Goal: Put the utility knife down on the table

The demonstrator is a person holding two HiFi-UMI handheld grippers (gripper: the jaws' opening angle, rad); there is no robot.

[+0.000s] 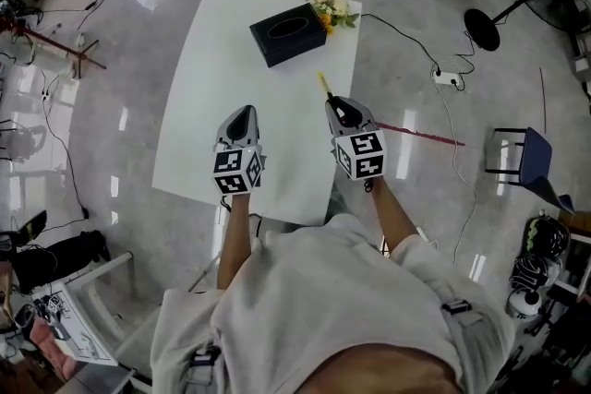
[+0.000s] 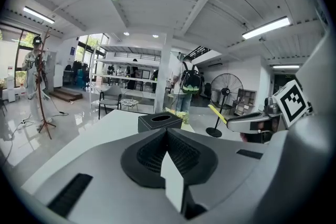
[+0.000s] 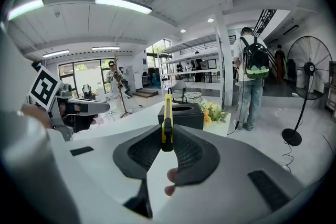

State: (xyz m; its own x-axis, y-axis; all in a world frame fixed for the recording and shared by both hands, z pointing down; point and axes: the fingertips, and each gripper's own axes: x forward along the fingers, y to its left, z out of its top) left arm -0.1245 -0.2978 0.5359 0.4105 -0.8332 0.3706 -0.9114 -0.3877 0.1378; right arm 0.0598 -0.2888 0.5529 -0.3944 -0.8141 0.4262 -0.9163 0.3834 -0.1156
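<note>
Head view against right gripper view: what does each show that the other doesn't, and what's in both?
Head view only: the person's shirt, the whole white table, a power strip and a blue chair. Right gripper view only: ceiling lights, a backpack, and how the right claw clamps the yellow utility knife. Both: that claw and knife, the left claw, the black tissue box, the flowers.
</note>
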